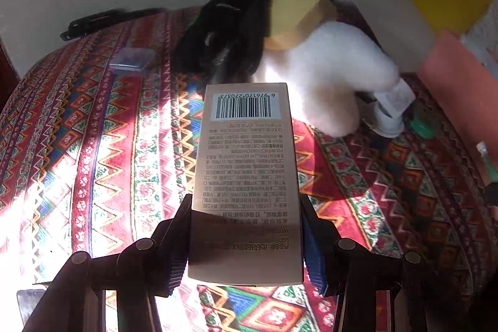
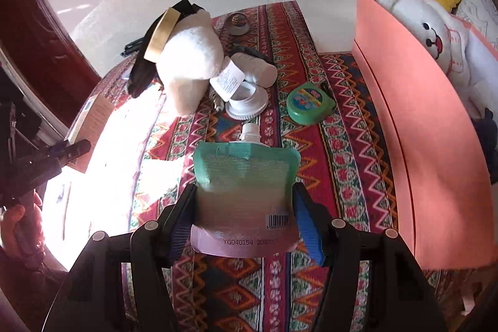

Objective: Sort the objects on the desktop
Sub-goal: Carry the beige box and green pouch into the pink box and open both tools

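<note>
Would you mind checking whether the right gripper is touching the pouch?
Touching: the right wrist view shows the right gripper closed on the pouch, pads pressing both its edges.

Beige barcoded carton [image 1: 246, 176] clamped in left jaws, lengthwise. Green spouted refill pouch [image 2: 246, 176] clamped in right jaws, white cap forward, above patterned tabletop [image 2: 326, 151].

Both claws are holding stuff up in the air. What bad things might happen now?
The right gripper pinches the soft pouch only near its bottom, so it might flop or slide out. The left gripper holds the tall box at one end, so it might tilt loose. Carried low, either one might bump the toy penguin.
</note>
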Demonstrator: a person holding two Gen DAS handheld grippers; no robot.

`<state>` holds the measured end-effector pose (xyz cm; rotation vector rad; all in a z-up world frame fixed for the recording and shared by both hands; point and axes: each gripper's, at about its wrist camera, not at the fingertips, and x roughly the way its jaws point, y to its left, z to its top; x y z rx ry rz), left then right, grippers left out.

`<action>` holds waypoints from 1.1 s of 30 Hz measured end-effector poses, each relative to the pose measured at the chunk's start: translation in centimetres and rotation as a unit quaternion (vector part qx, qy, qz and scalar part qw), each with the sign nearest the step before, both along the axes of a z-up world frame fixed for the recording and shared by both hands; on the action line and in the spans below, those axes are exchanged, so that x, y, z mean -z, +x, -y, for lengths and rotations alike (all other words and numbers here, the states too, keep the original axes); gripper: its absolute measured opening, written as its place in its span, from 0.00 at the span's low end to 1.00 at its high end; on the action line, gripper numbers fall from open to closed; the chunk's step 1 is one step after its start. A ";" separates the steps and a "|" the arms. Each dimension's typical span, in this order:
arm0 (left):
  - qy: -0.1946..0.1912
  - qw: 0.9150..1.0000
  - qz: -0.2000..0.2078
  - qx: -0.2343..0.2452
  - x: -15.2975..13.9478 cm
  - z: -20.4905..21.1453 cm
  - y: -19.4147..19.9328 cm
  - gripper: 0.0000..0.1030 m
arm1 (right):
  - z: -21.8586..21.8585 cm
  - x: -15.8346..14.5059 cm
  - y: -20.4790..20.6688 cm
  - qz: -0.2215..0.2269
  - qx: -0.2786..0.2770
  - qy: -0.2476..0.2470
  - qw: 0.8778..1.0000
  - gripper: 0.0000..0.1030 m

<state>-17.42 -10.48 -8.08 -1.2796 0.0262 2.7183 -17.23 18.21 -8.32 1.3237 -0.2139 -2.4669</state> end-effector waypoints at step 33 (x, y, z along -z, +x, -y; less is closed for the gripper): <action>0.024 0.953 -0.117 0.280 -13.8 -31.7 6.7 0.51 | -22.1 -12.6 15.1 -0.141 0.158 0.003 0.977 0.62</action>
